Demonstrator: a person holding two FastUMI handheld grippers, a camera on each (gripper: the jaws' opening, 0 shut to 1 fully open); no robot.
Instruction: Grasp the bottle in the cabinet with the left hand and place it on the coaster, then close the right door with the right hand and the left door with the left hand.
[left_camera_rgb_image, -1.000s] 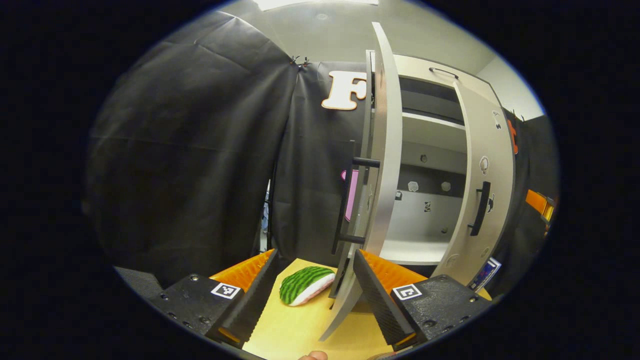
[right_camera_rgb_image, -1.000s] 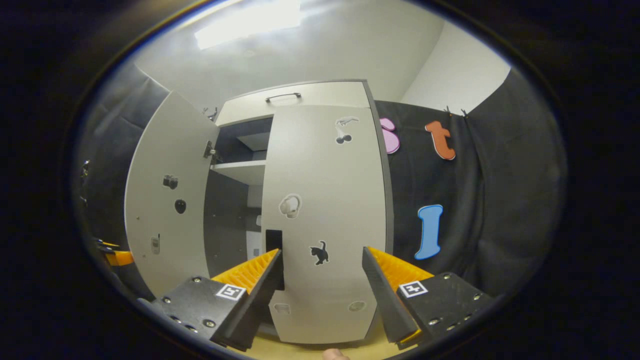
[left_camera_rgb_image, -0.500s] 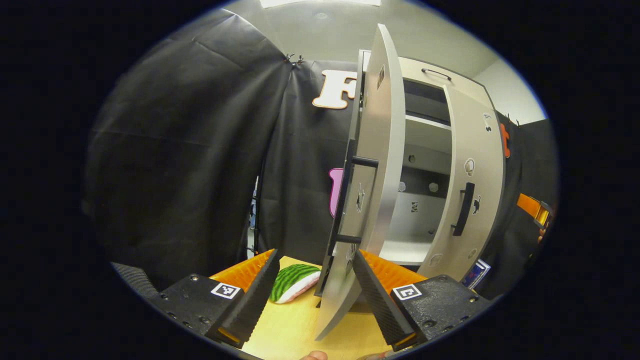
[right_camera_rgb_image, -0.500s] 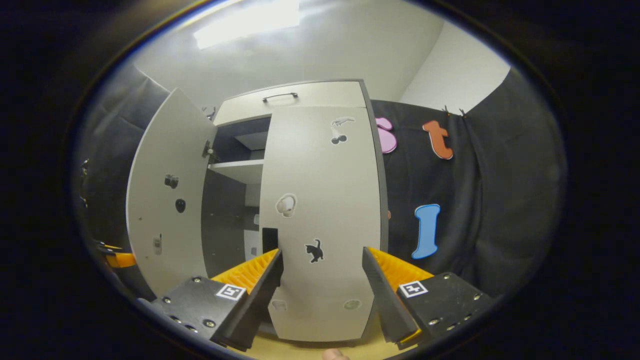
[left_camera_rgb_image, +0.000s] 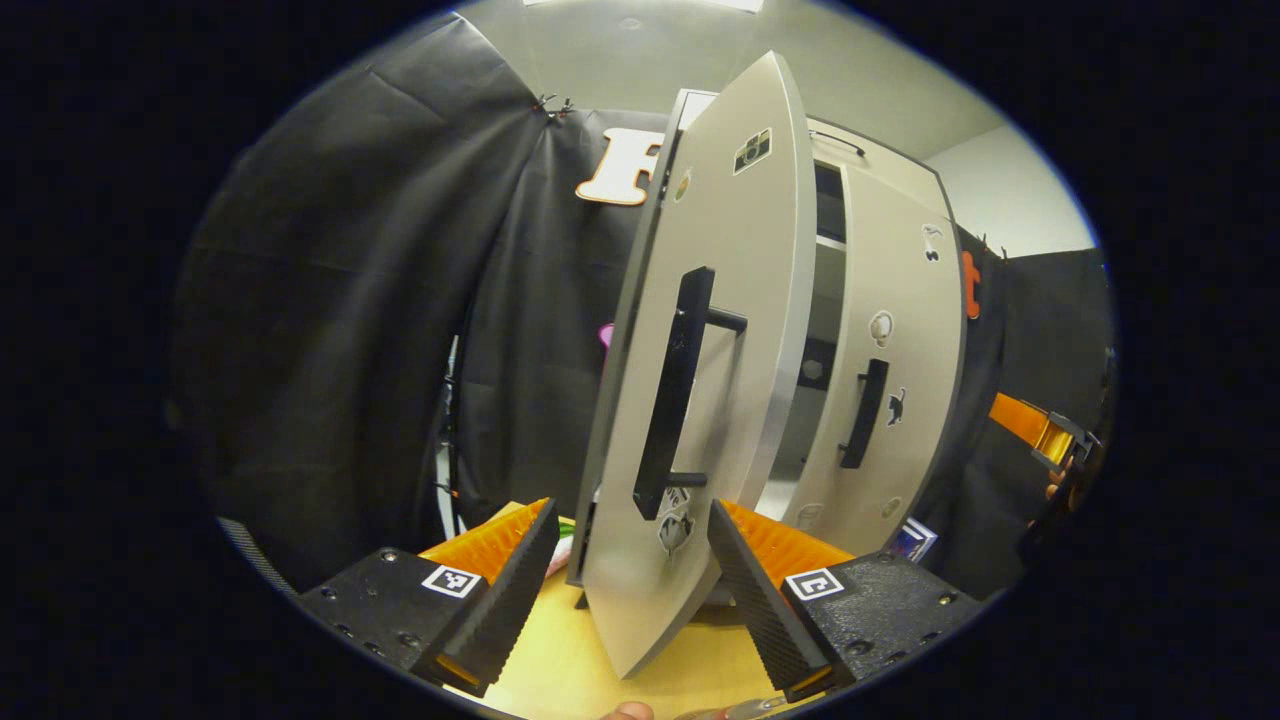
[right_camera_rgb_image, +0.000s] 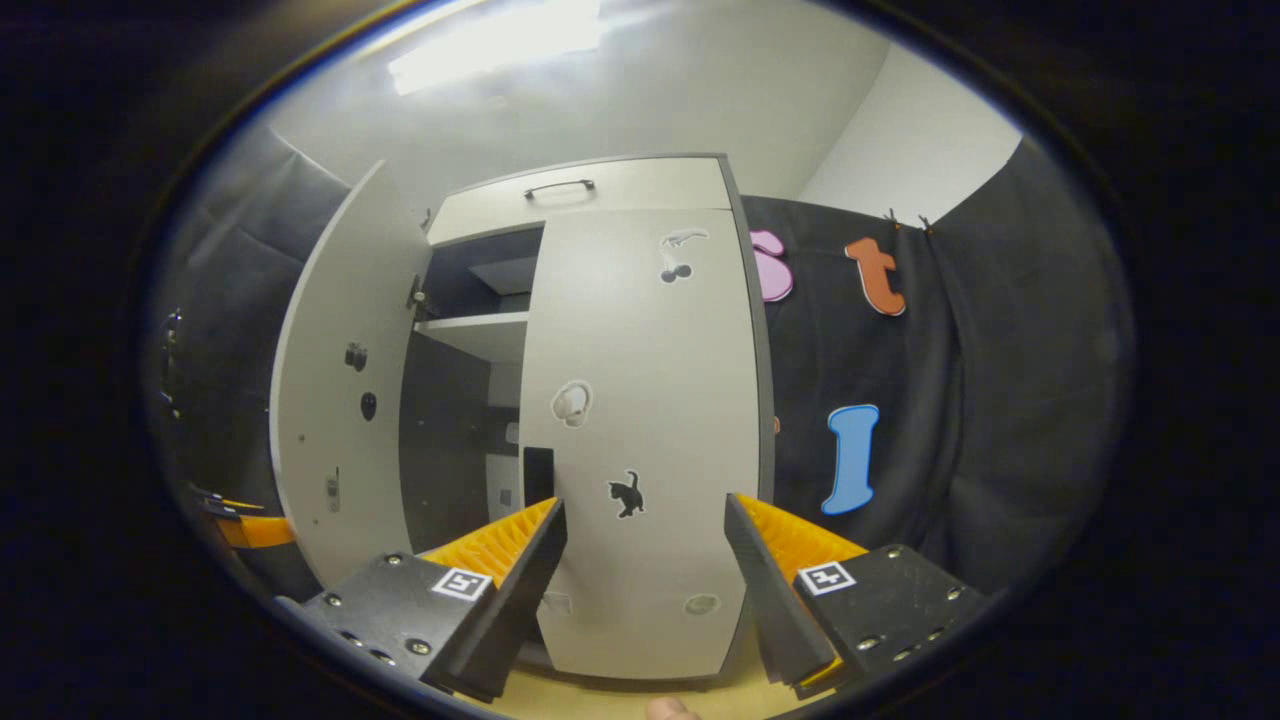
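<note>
The grey cabinet's left door (left_camera_rgb_image: 720, 300) stands half open and turns its outer face and long black handle (left_camera_rgb_image: 670, 400) toward me in the left gripper view. Its lower edge sits between the fingers of my open left gripper (left_camera_rgb_image: 630, 565); I cannot tell whether either finger touches it. The right door (left_camera_rgb_image: 890, 380) lies almost flat against the cabinet. In the right gripper view my right gripper (right_camera_rgb_image: 645, 570) is open just in front of the right door (right_camera_rgb_image: 640, 430), with nothing held. The left door (right_camera_rgb_image: 340, 400) shows its inner face there, with the shelf (right_camera_rgb_image: 475, 330) behind it.
The cabinet stands on a yellow tabletop (left_camera_rgb_image: 560, 660). A sliver of a green toy slice (left_camera_rgb_image: 563, 535) peeks out behind the left door's edge. A small blue and white object (left_camera_rgb_image: 912, 540) lies by the cabinet's right foot. Black cloth walls surround the booth.
The left door has swung toward the cabinet, now showing its outer face and handle and hiding most of the green toy slice. The right door and right gripper barely moved.
</note>
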